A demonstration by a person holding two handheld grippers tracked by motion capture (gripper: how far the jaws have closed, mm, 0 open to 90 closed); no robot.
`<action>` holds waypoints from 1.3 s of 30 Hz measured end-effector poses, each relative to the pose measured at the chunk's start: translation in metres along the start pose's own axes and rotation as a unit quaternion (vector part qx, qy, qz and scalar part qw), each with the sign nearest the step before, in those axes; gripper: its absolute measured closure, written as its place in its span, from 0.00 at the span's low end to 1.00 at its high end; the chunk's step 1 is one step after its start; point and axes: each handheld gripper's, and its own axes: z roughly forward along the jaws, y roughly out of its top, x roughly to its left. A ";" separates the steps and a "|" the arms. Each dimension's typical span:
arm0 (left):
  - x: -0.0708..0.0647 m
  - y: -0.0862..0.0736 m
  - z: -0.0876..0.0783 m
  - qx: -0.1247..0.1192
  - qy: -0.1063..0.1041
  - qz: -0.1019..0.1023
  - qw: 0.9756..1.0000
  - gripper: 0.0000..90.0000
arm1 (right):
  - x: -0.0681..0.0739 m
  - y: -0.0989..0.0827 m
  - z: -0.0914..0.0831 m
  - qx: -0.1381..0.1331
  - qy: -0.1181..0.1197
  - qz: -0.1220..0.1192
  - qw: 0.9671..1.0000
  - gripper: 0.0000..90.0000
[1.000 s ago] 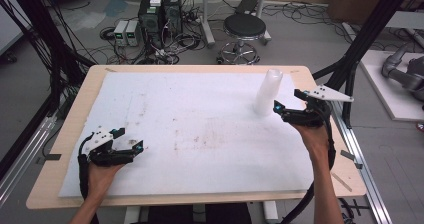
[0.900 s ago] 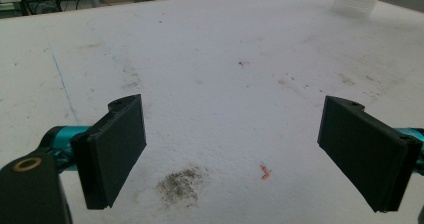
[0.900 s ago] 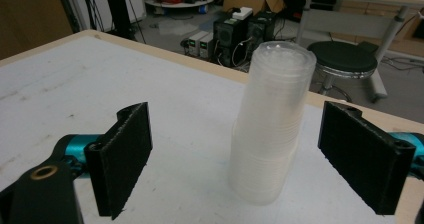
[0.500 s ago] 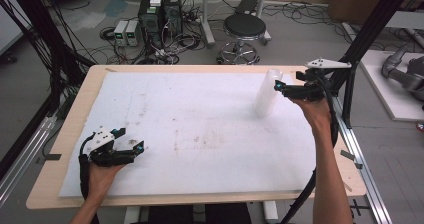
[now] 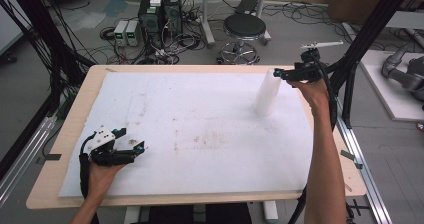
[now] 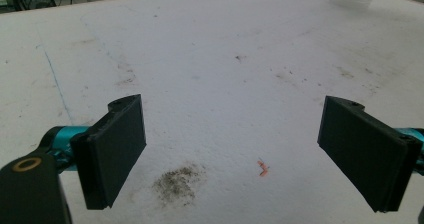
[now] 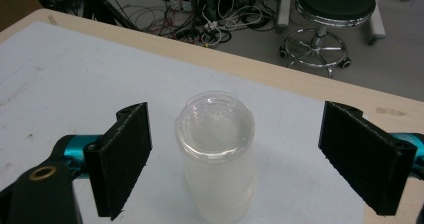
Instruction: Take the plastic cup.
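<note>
— What is sitting at the left?

— The left gripper is resting low over the white foam mat, held in the person's left hand. Its jaws are standing wide apart with nothing between them. In the left gripper view, a grey smudge is lying just inside the left finger, and a small orange scrap is lying on the mat between the two fingers, nearer the right one.

— And moving right?

— The stack of clear plastic cups is standing upright on the mat near the far right corner. The right gripper is hovering at its top, the right hand reaching in from that side.

— Is it gripping the stack?

— No. In the right gripper view the fingers are spread wide, and the stack's round rim is sitting between them, closer to the left finger, touching neither. Beyond the fingertips, a black stool is standing on the floor past the wooden table edge.
</note>
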 end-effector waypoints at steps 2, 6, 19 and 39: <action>0.000 0.000 0.000 0.000 0.000 0.000 1.000 0.13 | 0.001 0.003 0.003 0.004 -0.001 0.006 1.000 0.15; 0.000 0.000 0.001 0.003 -0.001 0.000 1.000 0.13 | 0.004 0.005 0.014 0.032 -0.006 0.003 0.999 0.15; 0.000 0.001 0.002 0.008 -0.004 -0.001 1.000 0.13 | 0.012 0.008 0.045 0.072 -0.017 -0.003 0.997 0.16; 0.001 0.001 0.002 0.010 -0.004 -0.001 1.000 0.13 | 0.016 0.001 0.068 0.147 -0.032 -0.001 0.989 0.24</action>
